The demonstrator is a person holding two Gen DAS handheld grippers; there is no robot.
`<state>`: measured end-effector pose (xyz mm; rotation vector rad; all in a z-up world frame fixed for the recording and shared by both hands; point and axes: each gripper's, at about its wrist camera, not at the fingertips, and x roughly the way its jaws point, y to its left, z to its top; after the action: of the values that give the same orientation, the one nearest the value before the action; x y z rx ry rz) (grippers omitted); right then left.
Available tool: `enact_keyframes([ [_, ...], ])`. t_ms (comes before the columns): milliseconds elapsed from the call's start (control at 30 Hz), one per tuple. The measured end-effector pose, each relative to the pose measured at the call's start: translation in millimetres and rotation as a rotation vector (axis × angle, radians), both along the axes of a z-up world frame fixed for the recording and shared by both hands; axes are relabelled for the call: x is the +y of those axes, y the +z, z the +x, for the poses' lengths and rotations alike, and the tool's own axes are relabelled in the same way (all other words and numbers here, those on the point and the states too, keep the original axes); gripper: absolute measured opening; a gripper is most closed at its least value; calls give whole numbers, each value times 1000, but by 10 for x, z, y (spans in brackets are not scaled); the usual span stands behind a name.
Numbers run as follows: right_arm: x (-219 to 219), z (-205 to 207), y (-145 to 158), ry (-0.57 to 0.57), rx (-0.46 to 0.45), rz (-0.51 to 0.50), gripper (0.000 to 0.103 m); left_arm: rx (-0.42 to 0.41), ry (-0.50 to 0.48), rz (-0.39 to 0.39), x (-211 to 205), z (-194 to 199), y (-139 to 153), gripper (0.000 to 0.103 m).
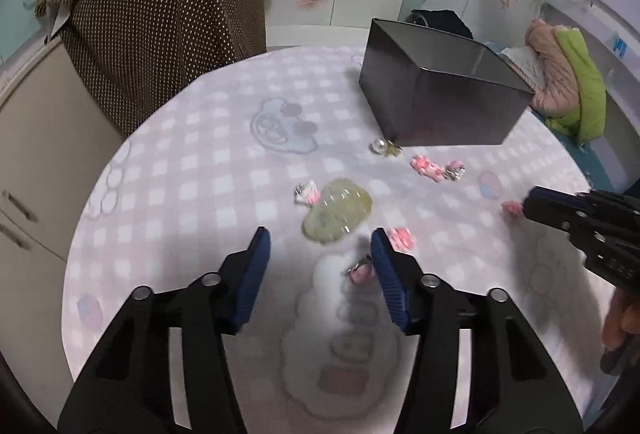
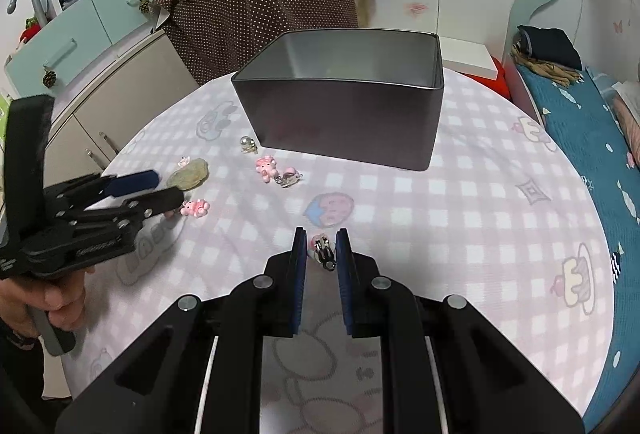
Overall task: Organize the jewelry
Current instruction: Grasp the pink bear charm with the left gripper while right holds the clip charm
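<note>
On the round desk (image 2: 480, 193), under a pink checked cloth, jewelry lies scattered in front of a dark metal box (image 2: 344, 113) that stands open at the top. The right gripper (image 2: 322, 248) is down near the cloth with its jaws a narrow gap apart, and a small pink clip-on earring (image 2: 323, 248) sits between them; I cannot tell whether the pads touch it. The left gripper (image 1: 320, 246) hovers over the desk, its jaws spread wide. Just ahead of it lies a pale green bracelet (image 1: 338, 209), with a pink charm (image 1: 402, 237) beside its right finger and another pink piece (image 1: 360, 272) partly behind that finger. A pearl earring (image 2: 248, 143) rests close to the box's near corner. A pink bear charm (image 2: 266, 166) and a silver clip (image 2: 289, 178) lie just in front of the box.
</note>
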<state>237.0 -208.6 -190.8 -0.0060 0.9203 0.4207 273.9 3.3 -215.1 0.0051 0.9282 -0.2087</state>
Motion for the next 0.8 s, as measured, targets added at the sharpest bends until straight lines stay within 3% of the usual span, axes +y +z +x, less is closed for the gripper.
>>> enact_keyframes([
  [67, 3, 2, -4, 0, 1, 1, 13, -4, -1, 8, -43, -42, -2, 66],
  [233, 5, -16, 9, 4, -3, 4, 13, -9, -27, 39, -191, -84, -37, 63],
  [433, 6, -46, 1, 1, -3, 1, 13, 12, -68, 2, -247, -154, -11, 13],
  [633, 4, -67, 42, -5, -11, -2, 13, 53, -108, -105, -221, -164, 14, 12],
  [800, -14, -98, 124, -6, -27, -7, 13, 26, -115, -106, -200, -198, 128, 12],
])
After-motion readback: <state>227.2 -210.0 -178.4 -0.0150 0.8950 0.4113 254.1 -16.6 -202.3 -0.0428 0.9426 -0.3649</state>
